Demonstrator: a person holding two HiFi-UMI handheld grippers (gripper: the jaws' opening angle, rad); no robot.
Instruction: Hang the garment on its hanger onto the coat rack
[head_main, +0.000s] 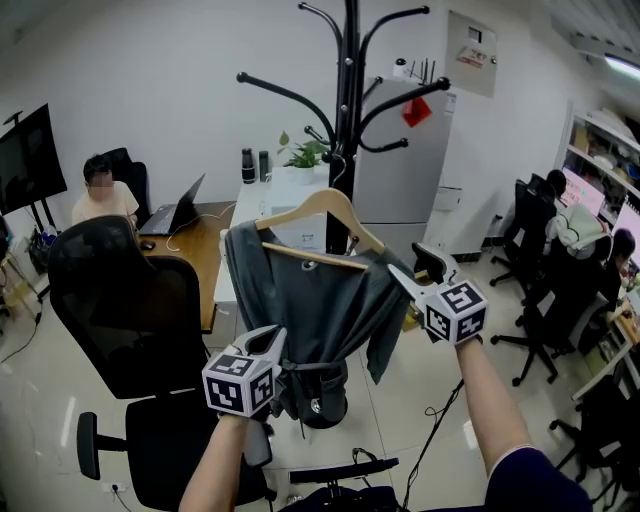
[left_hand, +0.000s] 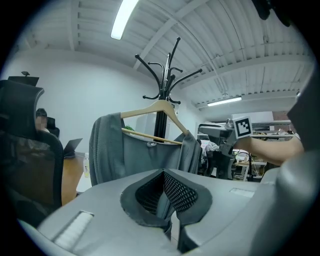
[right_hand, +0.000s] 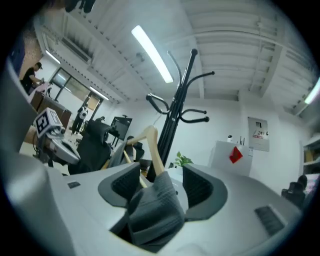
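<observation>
the right gripper (right_hand: 161, 182) is wide open around the shirt (head_main: 320, 300) and hanger (head_main: 322, 204) end. the left gripper (left_hand: 162, 176) is shut.

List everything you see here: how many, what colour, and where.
coat rack: one, black, centre back
hanger: one, wooden, in front of the coat rack's pole
garment: one, grey, draped on the hanger
office chairs: several, black, one near left, others at right
desk: one, brown, left
laptop: one, dark, on the desk
plant: one, green, behind the coat rack
people: at least three, seated, one at the desk, others far right
left gripper: one, grey, jaws together, by the garment's lower part
right gripper: one, grey, jaws apart around the garment's shoulder end
</observation>
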